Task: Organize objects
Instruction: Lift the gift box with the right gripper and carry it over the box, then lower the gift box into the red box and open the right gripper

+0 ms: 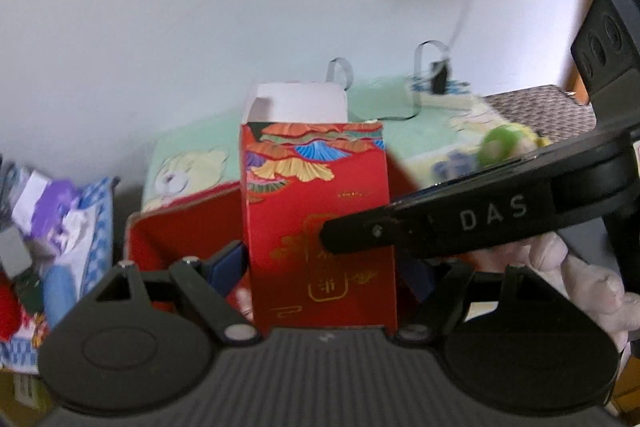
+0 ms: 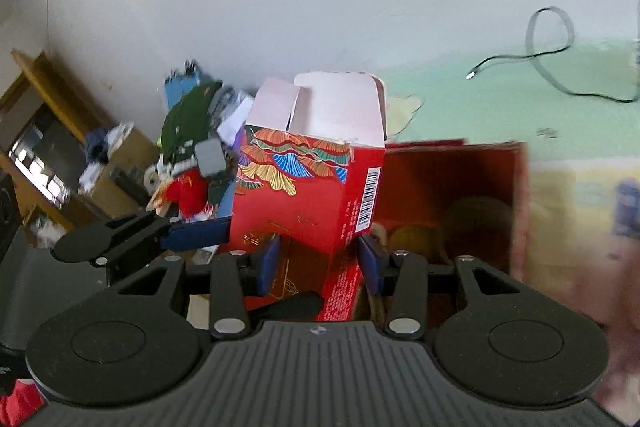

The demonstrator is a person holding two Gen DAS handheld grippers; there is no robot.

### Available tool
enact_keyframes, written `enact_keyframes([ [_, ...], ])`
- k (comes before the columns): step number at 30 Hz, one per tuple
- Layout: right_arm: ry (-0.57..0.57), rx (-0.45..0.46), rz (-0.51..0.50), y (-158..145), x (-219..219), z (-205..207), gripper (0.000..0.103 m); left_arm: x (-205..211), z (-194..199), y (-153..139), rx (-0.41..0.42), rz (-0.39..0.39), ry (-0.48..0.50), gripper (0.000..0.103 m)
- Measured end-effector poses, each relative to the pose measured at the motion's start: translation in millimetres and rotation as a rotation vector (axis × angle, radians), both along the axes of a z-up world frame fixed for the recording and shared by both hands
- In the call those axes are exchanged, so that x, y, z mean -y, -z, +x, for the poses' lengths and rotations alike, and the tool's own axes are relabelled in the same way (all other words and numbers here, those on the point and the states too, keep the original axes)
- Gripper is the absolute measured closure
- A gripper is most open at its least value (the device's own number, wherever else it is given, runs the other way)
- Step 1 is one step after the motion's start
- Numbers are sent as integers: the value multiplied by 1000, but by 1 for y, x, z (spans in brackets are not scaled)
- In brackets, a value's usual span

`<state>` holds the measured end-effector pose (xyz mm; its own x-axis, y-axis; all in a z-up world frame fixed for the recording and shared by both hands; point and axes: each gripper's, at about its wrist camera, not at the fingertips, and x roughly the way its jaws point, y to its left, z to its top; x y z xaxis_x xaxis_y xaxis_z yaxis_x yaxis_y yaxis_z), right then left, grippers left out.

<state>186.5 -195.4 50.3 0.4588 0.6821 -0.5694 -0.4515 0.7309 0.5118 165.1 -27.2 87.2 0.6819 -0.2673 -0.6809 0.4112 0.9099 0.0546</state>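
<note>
A tall red carton [image 1: 320, 219] with a fan pattern and open white top flaps stands upright between both grippers. My left gripper [image 1: 322, 267] is shut on its two sides, blue pads pressed against it. My right gripper [image 2: 318, 263] also holds the same carton [image 2: 304, 187] near its barcode corner, with its pads [image 2: 368, 263] against the sides. The right gripper's black finger [image 1: 440, 227] crosses the carton's front in the left wrist view. The left gripper's blue finger [image 2: 196, 233] touches the carton's left side in the right wrist view.
A larger open red box [image 2: 460, 187] lies behind the carton on a green and yellow bear-print cloth [image 1: 188, 163]. A pile of packets [image 2: 196, 151] sits left, a power strip [image 1: 440, 95] with cable at the back, a green ball [image 1: 498, 147] right, a pink plush [image 1: 592, 291] lower right.
</note>
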Motion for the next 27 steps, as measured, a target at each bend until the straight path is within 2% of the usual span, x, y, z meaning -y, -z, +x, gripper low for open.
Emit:
enact_keyframes([
  [8, -64, -115, -45, 38, -54, 20, 58, -41, 28, 37, -113, 31, -68, 25],
  [20, -217, -255, -221, 59, -88, 45, 58, -61, 45, 71, -233, 35, -92, 25],
  [24, -253, -305, -218, 57, -87, 59, 60, -65, 48, 71, -251, 20, -98, 25],
  [27, -246, -338, -155, 52, -77, 71, 64, -71, 52, 69, -278, -10, -110, 25],
])
